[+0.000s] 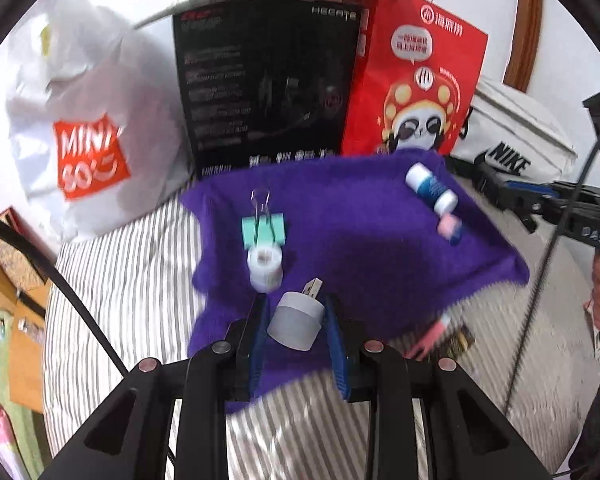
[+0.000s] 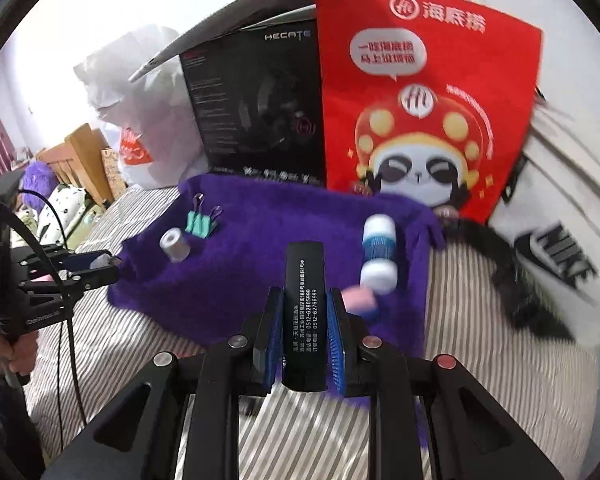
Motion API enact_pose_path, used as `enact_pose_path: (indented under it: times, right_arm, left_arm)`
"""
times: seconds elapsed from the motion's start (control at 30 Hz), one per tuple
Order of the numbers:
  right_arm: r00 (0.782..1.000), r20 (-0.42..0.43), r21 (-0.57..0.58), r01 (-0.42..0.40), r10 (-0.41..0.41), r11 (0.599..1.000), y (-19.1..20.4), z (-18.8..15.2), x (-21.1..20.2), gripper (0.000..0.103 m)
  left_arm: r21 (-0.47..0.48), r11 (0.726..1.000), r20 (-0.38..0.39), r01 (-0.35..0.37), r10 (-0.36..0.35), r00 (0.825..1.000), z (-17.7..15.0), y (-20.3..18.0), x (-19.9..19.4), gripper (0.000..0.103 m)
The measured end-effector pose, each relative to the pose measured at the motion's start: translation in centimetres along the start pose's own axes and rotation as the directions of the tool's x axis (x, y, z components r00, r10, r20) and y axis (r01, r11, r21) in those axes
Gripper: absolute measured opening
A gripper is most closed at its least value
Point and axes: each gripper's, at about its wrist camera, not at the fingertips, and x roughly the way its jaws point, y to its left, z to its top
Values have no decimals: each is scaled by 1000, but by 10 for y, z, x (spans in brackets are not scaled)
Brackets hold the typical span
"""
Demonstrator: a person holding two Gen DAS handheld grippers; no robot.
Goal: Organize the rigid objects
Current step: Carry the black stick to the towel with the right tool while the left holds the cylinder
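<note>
The left gripper (image 1: 296, 320) squeezes a grey USB plug (image 1: 298, 318) between its 2 fingers above the purple cloth (image 1: 360, 248), while the right gripper (image 2: 305, 320) pinches a black box (image 2: 304, 312) tight.

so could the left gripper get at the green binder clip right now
Probably not as things stand: the left gripper is shut on a grey plug adapter, so it has no free grip. The path itself looks open, though a small white roll sits just before the green binder clip.
</note>
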Motion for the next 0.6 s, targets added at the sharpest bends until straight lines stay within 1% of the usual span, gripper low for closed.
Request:
enact_pose_path:
  times: [0.07, 0.13, 0.23, 0.4, 0.47, 0.53, 0.6]
  right_arm:
    - [1000, -3, -4, -1, 1, 1000, -2, 12, 9, 21]
    - [1000, -3, -6, 11, -11, 1000, -4, 23, 18, 21]
    - [1000, -2, -2, 6, -6, 1000, -9, 34, 30, 21]
    - [1000, -11, 31, -14, 14, 999, -23, 39, 53, 21]
    - [1000, -28, 43, -12, 14, 999, -27, 40, 62, 21]
    - [999, -42, 46, -3, 5, 999, -29, 40, 69, 21]
    - [998, -57, 35, -24, 26, 999, -27, 37, 75, 21]
  left_arm:
    - [8, 1000, 9, 6, -6, 1000, 14, 1, 3, 27]
    - [25, 1000, 12, -11, 11, 1000, 27, 0, 8, 27]
    - [34, 998, 10, -48, 48, 999, 36, 1, 16, 27]
    - [18, 1000, -18, -16, 17, 1000, 28, 11, 35, 27]
    - [10, 1000, -29, -16, 16, 999, 27, 14, 42, 27]
    - [0, 1000, -51, -10, 10, 999, 21, 17, 49, 27]
    - [3, 1000, -58, -3, 3, 998, 16, 19, 51, 27]
